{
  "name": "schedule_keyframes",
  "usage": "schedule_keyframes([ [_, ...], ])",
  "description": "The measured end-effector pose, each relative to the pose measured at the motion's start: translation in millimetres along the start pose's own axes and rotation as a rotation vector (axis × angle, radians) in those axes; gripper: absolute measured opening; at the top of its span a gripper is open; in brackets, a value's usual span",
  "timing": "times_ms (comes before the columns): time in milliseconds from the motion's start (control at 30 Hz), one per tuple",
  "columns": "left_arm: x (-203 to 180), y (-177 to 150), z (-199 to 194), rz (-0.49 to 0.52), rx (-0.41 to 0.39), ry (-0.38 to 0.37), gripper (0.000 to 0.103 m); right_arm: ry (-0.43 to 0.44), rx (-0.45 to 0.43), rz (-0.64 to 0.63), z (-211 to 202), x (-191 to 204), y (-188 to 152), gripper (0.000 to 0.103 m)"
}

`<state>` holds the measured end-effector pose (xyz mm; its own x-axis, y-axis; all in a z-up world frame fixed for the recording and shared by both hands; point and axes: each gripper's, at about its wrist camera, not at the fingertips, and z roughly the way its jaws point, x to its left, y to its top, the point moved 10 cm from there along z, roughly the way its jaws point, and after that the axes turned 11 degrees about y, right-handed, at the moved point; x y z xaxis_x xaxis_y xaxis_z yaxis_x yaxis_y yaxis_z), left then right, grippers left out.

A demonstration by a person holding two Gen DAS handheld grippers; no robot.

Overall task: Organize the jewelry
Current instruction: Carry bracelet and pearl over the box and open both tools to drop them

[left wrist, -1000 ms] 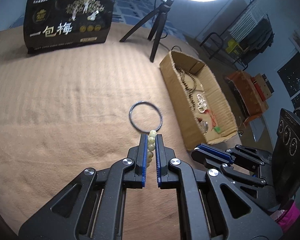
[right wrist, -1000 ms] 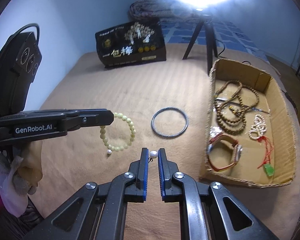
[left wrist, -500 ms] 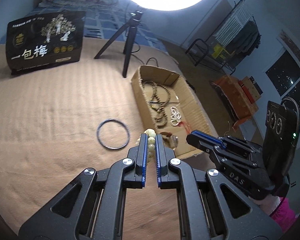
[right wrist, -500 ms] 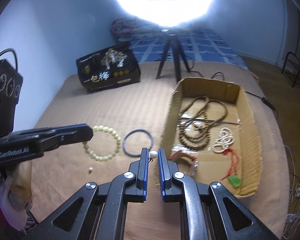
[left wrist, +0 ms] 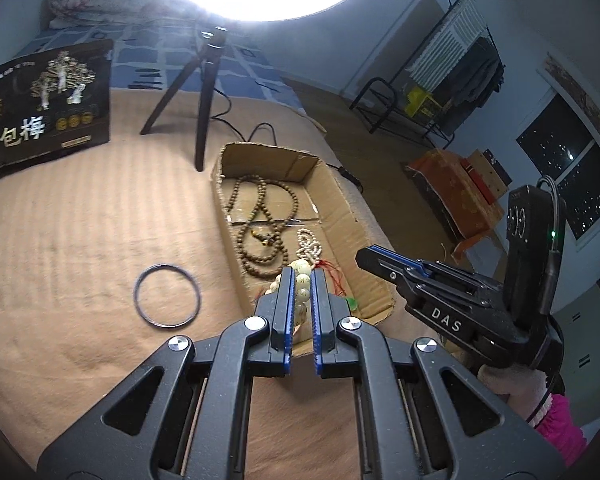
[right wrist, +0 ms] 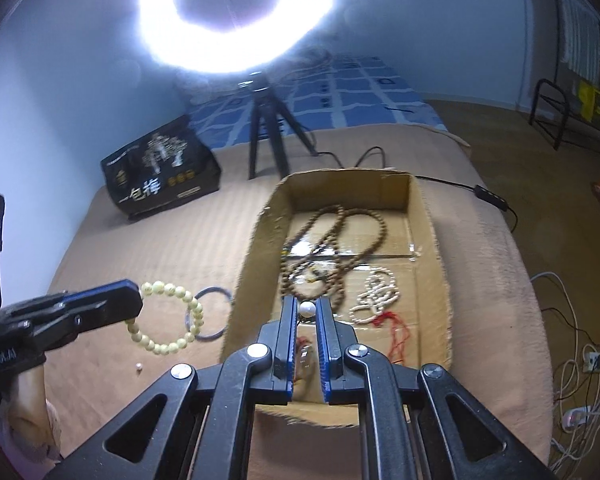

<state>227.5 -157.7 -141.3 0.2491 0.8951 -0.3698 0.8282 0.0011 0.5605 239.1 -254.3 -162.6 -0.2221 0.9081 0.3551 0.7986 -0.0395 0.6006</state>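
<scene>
My left gripper (left wrist: pixel 301 276) is shut on a pale yellow bead bracelet (left wrist: pixel 302 280) and holds it in the air at the near left edge of the cardboard box (left wrist: pixel 342 216). The bracelet (right wrist: pixel 168 312) hangs from that gripper (right wrist: pixel 134 300) in the right wrist view. My right gripper (right wrist: pixel 307 306) is shut on a small pearl earring (right wrist: pixel 307 309) above the near end of the box (right wrist: pixel 432 248). It also shows in the left wrist view (left wrist: pixel 366 254). A dark ring bangle (left wrist: pixel 167 301) lies on the tan blanket left of the box. A second small pearl (right wrist: pixel 139 368) lies on the blanket.
The box holds brown bead necklaces (right wrist: pixel 332 248), a white bead string (right wrist: pixel 376 296), a red cord pendant (right wrist: pixel 396 328) and a watch. A ring light tripod (left wrist: pixel 204 92) and a black printed bag (left wrist: pixel 46 104) stand at the back. Cables (right wrist: pixel 580 352) lie right of the bed.
Both grippers have moved right and forward with their pieces. The right gripper now hangs over the box's near end and the left gripper has reached its near left edge.
</scene>
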Motion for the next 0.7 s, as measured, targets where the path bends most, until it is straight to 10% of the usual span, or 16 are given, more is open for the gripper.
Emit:
schedule_keyframes([
  [700,-40,-4,46,0.022,0.048,-0.023,0.005,-0.04,0.034,0.042,13,-37,0,0.008],
])
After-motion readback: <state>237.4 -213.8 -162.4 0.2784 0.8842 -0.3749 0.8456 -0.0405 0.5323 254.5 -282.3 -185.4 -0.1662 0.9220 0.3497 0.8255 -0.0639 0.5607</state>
